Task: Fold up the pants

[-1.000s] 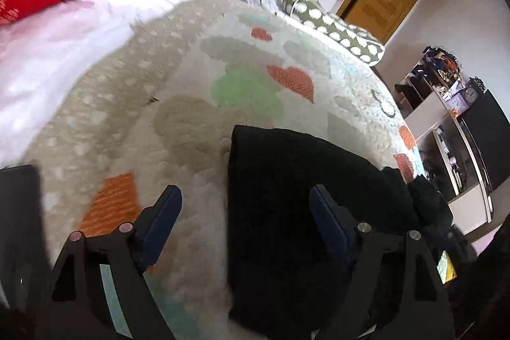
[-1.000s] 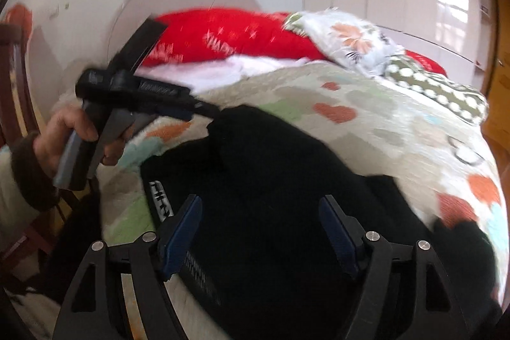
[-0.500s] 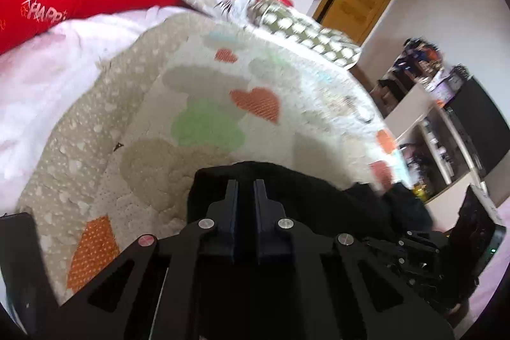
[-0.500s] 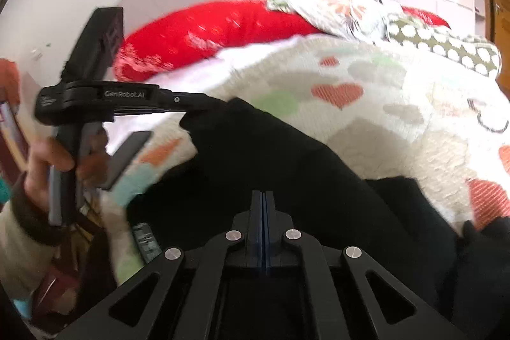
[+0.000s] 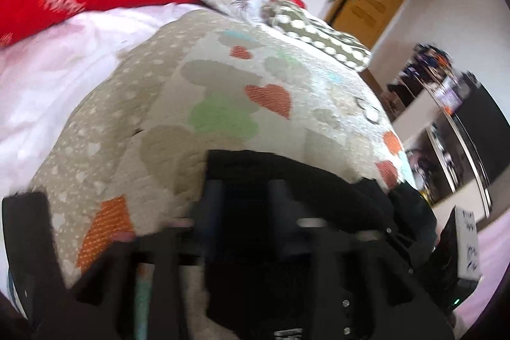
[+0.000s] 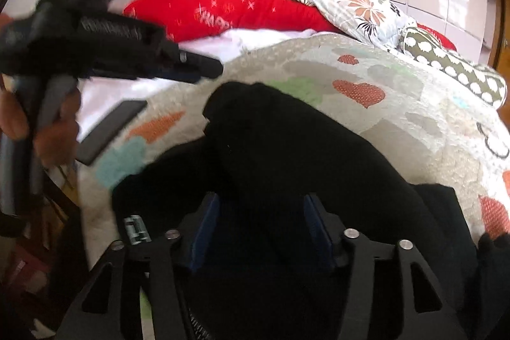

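The black pants point(image 6: 296, 155) lie bunched on the heart-patterned quilt point(image 6: 424, 113) of the bed. Both the left tongs point(image 5: 245, 212) and right tongs point(image 6: 259, 228) have just been opening and now gape over the cloth, pinching nothing. Since the thick layers sit loosely, the fold may well slump or spring apart unheld.
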The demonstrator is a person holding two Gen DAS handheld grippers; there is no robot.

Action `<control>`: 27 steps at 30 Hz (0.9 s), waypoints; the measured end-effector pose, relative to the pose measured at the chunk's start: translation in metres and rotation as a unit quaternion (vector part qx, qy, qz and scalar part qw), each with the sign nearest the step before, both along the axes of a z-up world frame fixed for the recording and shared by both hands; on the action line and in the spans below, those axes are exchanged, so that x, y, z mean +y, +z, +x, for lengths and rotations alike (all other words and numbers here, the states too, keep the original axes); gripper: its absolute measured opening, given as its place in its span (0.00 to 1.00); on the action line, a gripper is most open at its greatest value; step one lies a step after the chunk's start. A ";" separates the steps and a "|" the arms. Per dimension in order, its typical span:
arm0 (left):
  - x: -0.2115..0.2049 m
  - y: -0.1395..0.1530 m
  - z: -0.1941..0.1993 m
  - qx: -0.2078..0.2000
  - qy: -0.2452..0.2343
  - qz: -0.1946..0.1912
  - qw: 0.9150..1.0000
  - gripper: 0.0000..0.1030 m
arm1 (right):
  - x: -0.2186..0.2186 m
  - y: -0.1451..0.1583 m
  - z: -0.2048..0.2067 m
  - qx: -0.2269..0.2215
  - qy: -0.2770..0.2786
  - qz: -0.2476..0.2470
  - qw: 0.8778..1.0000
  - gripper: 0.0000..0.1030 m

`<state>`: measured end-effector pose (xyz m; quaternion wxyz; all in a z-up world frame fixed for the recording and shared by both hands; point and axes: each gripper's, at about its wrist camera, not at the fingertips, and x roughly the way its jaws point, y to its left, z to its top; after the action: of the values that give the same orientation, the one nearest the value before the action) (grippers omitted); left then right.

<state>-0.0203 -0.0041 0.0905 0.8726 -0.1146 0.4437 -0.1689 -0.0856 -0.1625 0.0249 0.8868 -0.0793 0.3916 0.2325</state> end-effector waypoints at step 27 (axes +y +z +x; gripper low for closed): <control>0.028 -0.050 -0.056 0.071 0.025 0.006 0.997 0.54 | 0.009 0.010 -0.059 0.067 0.046 0.070 0.994 0.37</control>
<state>-0.0760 0.0241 0.0401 0.8436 -0.1319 0.5026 -0.1355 -0.1447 -0.1540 0.0345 0.8504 -0.0189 0.4283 0.3049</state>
